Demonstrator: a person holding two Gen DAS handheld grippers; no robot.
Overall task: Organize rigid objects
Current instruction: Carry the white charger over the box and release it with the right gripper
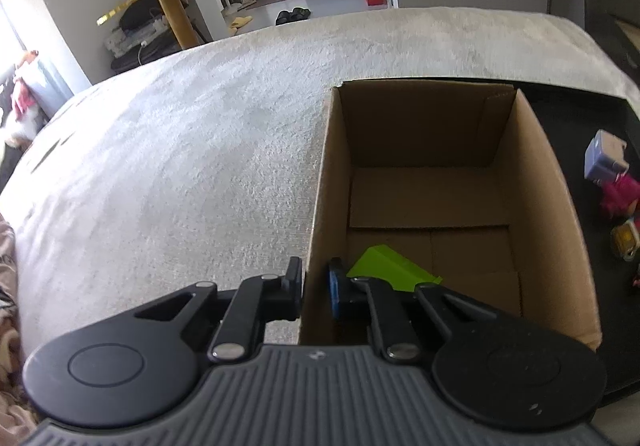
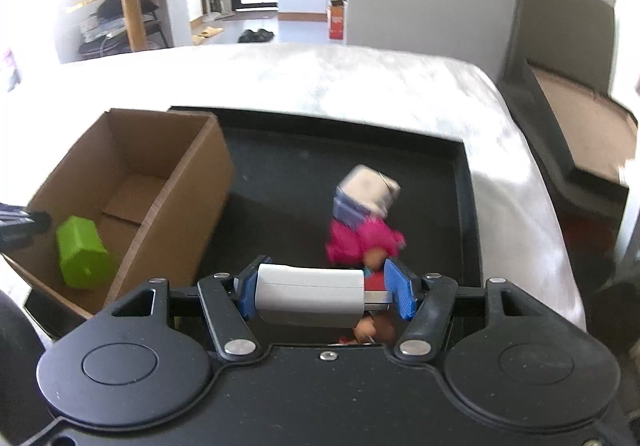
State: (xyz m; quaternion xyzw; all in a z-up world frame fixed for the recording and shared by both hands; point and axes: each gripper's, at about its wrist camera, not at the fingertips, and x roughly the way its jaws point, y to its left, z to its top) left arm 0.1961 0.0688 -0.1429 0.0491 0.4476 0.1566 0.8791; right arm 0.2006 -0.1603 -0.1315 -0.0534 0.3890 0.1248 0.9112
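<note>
Pink toy [image 2: 362, 242] motion-blurred; green block [image 1: 394, 270] partly behind left claw [image 1: 316, 288].

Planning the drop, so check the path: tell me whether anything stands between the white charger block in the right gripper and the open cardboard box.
Only the open cardboard box's near side wall lies between. The white charger block, clamped in the right gripper, must clear its rim; inside, a green plastic piece occupies one end.

The left claw [image 1: 316, 288] points steeply down, its fingers pinched on the wall of the cardboard box [image 1: 320, 182]. The right claw [image 2: 326, 292], also angled down, clamps a white charger [image 2: 310, 292] crosswise between its blue pads [image 2: 402, 292].
</note>
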